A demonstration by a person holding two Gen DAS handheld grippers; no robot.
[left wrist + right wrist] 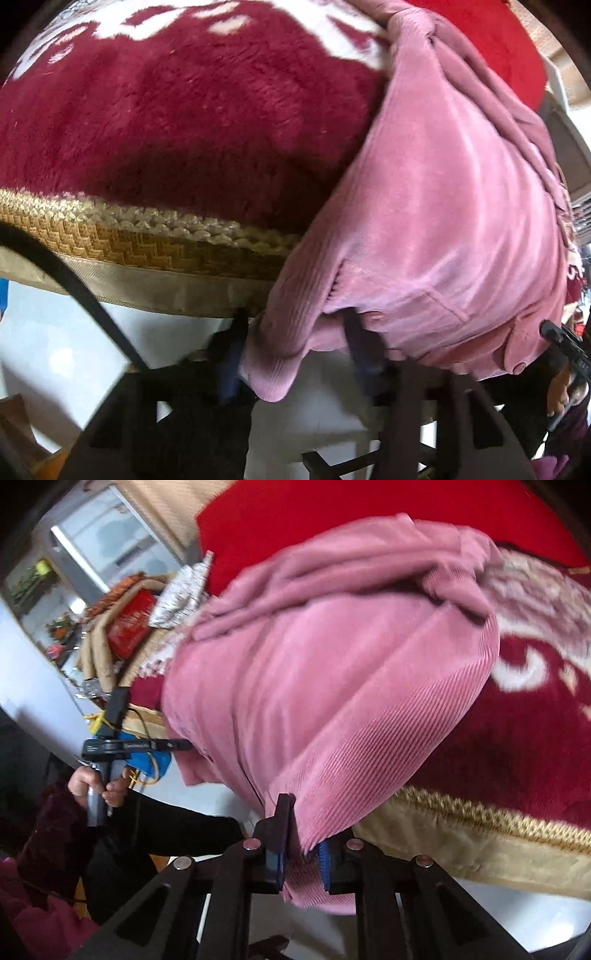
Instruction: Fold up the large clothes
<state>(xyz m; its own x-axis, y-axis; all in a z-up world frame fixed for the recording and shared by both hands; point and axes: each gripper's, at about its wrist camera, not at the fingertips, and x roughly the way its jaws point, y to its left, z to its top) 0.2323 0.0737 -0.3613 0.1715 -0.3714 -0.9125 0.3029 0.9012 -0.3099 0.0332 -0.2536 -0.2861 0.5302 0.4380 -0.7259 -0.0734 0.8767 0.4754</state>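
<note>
- At the near edge of a bed (pixel 155 254) spread with a maroon plush blanket (pixel 192 122), we see a pink corduroy garment (pixel 436 206) lying bunched, its lower hem hanging over the gold braided border.
- Right gripper (pixel 301 853): clenched on a corner of the garment's hem, the ribbed cloth pinched between its blue pads.
- Left gripper (pixel 295 354): released, fingers standing apart either side of a hanging fold of hem; the pads do not appear to press it, though the view is blurred.
- In the right wrist view, a hand (pixel 94 782) carries that left gripper out by the garment's far edge.
- Our reading of the step: taking hold of both hem corners before spreading or folding.
- To do it well, we judge the left should close on a single layer near the true corner, matching the right's hold.
- Then both should draw apart evenly, keeping the hem taut, so the bunched upper part does not drag the blanket or twist.
</note>
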